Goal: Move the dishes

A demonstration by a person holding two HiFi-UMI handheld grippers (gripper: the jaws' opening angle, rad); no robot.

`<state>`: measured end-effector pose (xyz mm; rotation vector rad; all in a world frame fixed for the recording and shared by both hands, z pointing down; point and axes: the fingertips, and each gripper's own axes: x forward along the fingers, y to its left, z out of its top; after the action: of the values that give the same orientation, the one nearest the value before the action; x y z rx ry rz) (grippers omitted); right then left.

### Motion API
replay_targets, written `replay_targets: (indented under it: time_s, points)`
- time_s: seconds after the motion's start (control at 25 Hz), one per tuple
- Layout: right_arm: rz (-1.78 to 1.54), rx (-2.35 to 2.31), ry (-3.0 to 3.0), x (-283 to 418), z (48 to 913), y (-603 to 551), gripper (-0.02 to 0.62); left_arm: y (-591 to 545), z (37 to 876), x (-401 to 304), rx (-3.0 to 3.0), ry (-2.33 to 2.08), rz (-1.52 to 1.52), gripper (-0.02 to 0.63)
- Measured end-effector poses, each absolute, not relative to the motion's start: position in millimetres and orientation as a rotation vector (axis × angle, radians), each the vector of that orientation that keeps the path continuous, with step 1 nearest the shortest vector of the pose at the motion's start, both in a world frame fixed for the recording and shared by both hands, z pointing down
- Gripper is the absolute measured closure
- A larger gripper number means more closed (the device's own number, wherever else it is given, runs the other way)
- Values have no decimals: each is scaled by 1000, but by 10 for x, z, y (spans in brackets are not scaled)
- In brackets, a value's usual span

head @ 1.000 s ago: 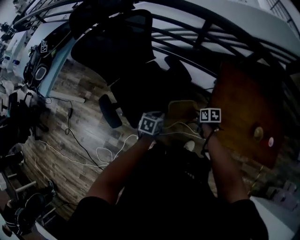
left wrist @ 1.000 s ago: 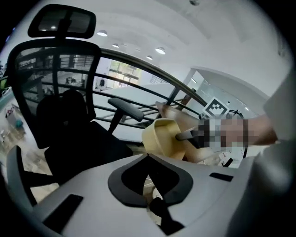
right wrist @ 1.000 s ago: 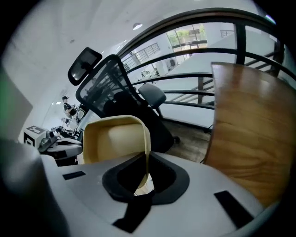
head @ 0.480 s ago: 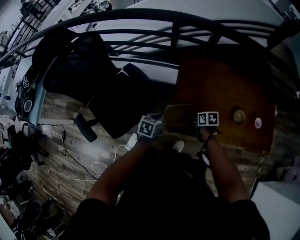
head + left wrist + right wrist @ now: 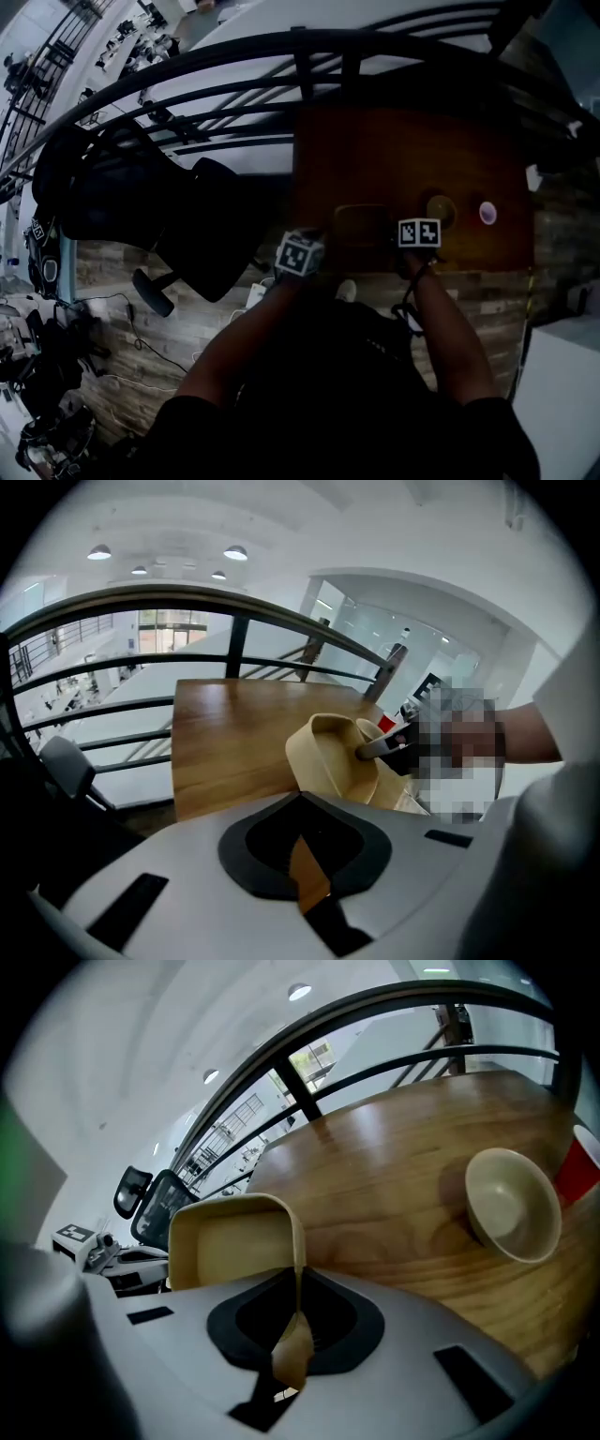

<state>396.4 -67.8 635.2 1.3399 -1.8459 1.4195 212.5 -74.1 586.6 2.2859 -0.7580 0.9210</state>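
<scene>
Two claws share one load here. The left claw (image 5: 328,236) and the right claw (image 5: 397,234) each pinch an opposite rim of a tan rectangular dish (image 5: 361,225), which hangs between them at the centre of the head view. In the left gripper view, the left claw (image 5: 309,878) has its jaws nearly together, with a thin strip of the dish (image 5: 330,761) wall clamped between them. The right gripper view shows the same for the right claw (image 5: 291,1344), whose jaws are closed onto the near wall of the dish (image 5: 234,1241).

From above, the dish lies over the near edge of the wooden bench (image 5: 394,141). We cannot tell whether its base touches the wood. In both gripper views it appears tilted, its open side turned toward the far side of the bench.

On the bench, to the right of the dish in the head view, stands a round beige bowl (image 5: 439,210). Just beyond it to the right is a red cup (image 5: 488,213). The right gripper view shows the bowl (image 5: 511,1204) at its right, apart from the dish, with the cup (image 5: 581,1171) at the frame edge.

A black office chair (image 5: 187,225) stands on the plank floor (image 5: 122,272) at the left of the head view, and a dark railing (image 5: 234,84) curves behind the bench.
</scene>
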Motion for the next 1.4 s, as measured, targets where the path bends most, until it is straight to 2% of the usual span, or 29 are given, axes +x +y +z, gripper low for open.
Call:
replay_targets:
  time_s: [0.4,0.72,1.4]
  points:
    - [1492,1469,-1726,4285,6407,-573,571,-955,5983,2444,2306,-569,924,615]
    - [1484,1532,-1673,4355,6413,-723,571,-1058,6071,2382,2339,-466,967,615]
    - [1492,1339,-1655,4543,6724,-949,569,-1271,6158,2662,2254,-519,933,615]
